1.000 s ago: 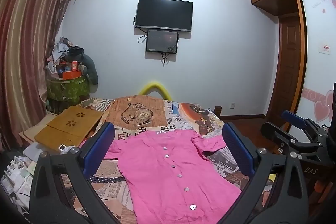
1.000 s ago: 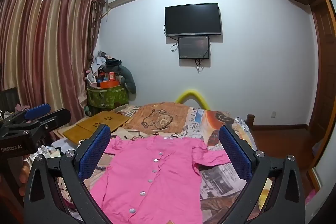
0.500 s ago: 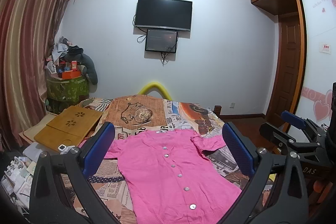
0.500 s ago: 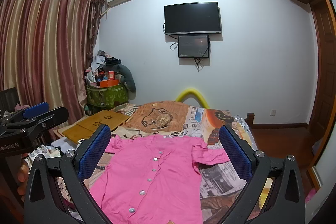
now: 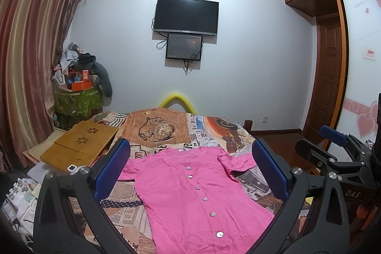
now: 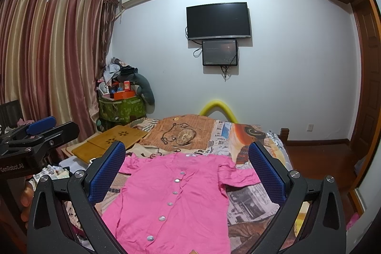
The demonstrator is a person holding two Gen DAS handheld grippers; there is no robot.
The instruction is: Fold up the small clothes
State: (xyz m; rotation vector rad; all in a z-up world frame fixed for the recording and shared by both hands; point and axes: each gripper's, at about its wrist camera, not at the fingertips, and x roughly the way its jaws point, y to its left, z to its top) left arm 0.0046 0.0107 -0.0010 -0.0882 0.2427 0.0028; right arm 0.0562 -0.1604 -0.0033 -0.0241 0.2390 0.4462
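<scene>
Next to nothing has moved since a second ago: both views sit a shade higher, and the pink shirt (image 5: 190,194) lies as it did. My left gripper (image 5: 190,168) is spread wide, its blue pads (image 5: 112,170) holding nothing and touching nothing. My right gripper (image 6: 187,169) is likewise wide apart and empty, above the cloth. The shirt's hem runs out of both views at the near edge of the bed (image 5: 240,135), so I cannot tell how it ends. It lies flat, buttons up, collar toward the far edge, its right sleeve creased on the printed bedspread (image 6: 240,135). In the left view the right gripper shows only side-on at the frame's right edge. Off the bed's left edge lies a wooden lap desk (image 5: 78,146). On the far wall hangs a TV (image 5: 185,16).
</scene>
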